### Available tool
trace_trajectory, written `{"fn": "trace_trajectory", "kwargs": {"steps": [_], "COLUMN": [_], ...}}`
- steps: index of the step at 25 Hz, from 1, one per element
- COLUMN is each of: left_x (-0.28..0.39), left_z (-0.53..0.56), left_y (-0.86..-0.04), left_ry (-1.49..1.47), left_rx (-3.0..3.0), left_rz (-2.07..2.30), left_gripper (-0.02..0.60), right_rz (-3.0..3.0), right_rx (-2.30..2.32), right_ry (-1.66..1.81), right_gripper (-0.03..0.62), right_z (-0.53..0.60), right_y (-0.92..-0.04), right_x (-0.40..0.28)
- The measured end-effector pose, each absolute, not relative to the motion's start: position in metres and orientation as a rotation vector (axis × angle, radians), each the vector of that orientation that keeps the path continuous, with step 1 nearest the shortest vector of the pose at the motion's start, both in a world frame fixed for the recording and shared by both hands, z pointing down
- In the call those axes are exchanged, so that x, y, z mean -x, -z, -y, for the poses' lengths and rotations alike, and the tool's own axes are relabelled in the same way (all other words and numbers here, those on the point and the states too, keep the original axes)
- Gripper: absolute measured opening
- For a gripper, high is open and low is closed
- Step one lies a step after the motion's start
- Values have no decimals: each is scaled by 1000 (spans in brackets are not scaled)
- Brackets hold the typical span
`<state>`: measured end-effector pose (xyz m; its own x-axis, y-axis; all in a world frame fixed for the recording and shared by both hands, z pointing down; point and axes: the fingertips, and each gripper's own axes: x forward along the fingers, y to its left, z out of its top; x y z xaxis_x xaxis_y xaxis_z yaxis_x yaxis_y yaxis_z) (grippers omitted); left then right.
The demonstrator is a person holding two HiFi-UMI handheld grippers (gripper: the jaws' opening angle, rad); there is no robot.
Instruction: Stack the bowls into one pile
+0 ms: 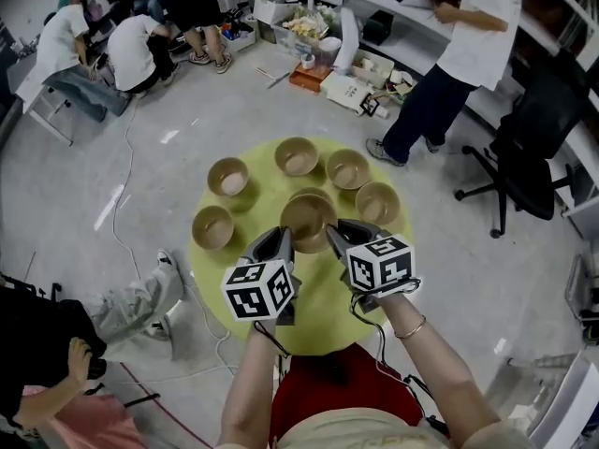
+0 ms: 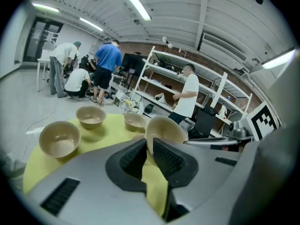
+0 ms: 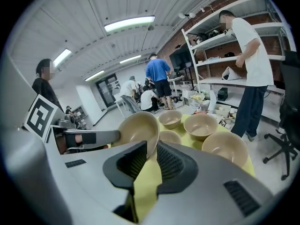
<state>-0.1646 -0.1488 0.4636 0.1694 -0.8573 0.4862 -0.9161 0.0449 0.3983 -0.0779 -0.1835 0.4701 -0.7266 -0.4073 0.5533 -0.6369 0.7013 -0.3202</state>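
Observation:
Several tan bowls stand on the round yellow-green table (image 1: 323, 311). One tan bowl (image 1: 307, 221) hangs above the table's middle, held by both grippers. My left gripper (image 1: 285, 240) is shut on its near-left rim, my right gripper (image 1: 334, 237) on its near-right rim. In the left gripper view the held bowl (image 2: 164, 129) is tilted, its rim pinched by the left gripper (image 2: 149, 153). The right gripper view shows the same bowl (image 3: 138, 131) clamped in the right gripper (image 3: 151, 157). Another bowl (image 1: 311, 194) sits just behind and under it, mostly hidden.
Loose bowls ring the table: left (image 1: 212, 226), back left (image 1: 227, 176), back (image 1: 297, 156), back right (image 1: 347, 168), right (image 1: 378, 203). A person (image 1: 449, 54) stands by shelves beyond the table. A black office chair (image 1: 529, 162) is at right; another person's legs (image 1: 131, 302) at left.

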Motion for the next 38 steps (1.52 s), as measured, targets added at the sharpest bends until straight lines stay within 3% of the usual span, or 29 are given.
{"fn": "trace_trajectory", "kwargs": {"steps": [38], "left_x": [170], "left_z": [213], "left_y": [-522], "left_ry": [-197], "left_rx": [-1779], "left_rz": [1632], "left_gripper": [55], "right_rz": [2330], "right_rx": [-893], "right_ry": [-780], "right_gripper": [89], "right_z": [242], "right_y": [-531], "right_x": [81]}}
